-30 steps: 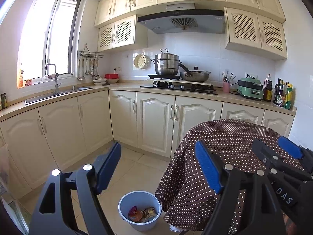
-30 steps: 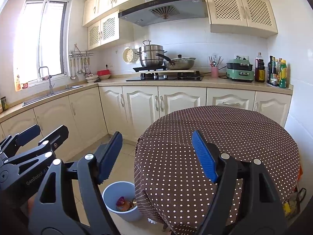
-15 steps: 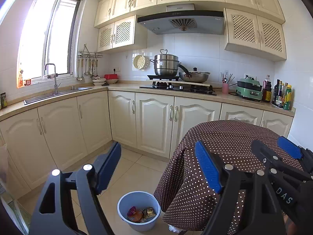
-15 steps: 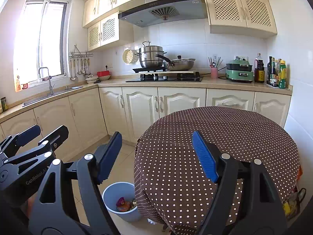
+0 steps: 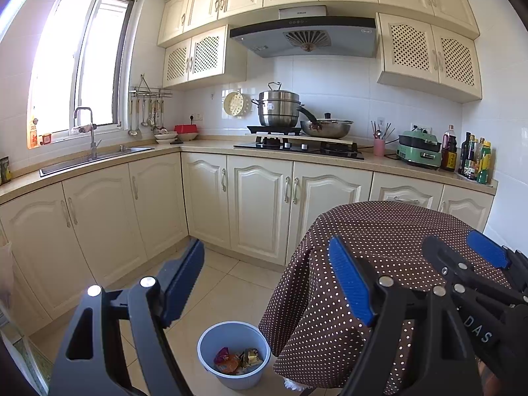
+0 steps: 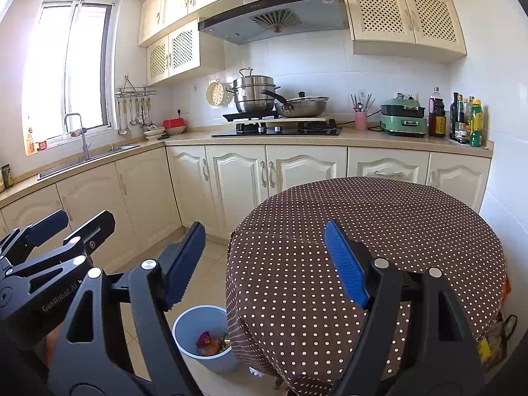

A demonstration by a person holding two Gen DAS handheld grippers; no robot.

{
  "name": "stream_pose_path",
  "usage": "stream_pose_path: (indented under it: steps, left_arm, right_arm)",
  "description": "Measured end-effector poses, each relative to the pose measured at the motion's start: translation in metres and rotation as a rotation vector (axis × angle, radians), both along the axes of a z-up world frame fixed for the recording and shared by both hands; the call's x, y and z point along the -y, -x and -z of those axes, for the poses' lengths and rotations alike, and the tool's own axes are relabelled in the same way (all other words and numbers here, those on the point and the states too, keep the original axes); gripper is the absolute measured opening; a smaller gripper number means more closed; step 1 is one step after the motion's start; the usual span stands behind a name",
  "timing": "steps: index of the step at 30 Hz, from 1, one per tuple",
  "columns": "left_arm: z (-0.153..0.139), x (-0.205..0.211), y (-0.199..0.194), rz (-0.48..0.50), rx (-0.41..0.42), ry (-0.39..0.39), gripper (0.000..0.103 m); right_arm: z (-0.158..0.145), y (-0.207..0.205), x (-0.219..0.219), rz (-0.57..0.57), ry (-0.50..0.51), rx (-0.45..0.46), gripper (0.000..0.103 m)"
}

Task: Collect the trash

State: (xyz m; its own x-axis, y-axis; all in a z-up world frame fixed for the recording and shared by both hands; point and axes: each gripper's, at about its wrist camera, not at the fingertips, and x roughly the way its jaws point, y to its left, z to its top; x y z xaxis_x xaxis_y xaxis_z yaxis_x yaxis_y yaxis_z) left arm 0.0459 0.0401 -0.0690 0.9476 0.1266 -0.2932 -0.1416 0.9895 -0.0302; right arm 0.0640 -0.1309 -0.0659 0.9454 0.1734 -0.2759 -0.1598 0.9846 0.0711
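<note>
Hovering unchanged, both tongs, left (image 5: 265,277) and right (image 6: 265,262), gape empty; wrappers (image 5: 237,359) lie in the bin (image 5: 206,346) beside the bare-looking tabletop (image 6: 379,217), so collection seems finished

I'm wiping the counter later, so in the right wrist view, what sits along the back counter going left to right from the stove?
Steamer pot → frying pan → pink utensil cup → green electric cooker → dark sauce bottle → cluster of bottles in the corner.
</note>
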Motion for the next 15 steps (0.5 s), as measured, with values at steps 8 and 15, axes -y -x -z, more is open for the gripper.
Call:
stream_pose_path:
  steps: [8, 15]
  left_arm:
    - [0.0003, 0.0010, -0.0006, 0.004, -0.002, 0.003, 0.077]
    - [0.0011, 0.0019, -0.0007, 0.003, -0.002, 0.003, 0.077]
  right_arm:
    - [0.0009, -0.0002, 0.0010, 0.001, -0.002, -0.002, 0.075]
    - [0.0009, -0.0001, 0.0006, 0.001, -0.003, -0.002, 0.075]
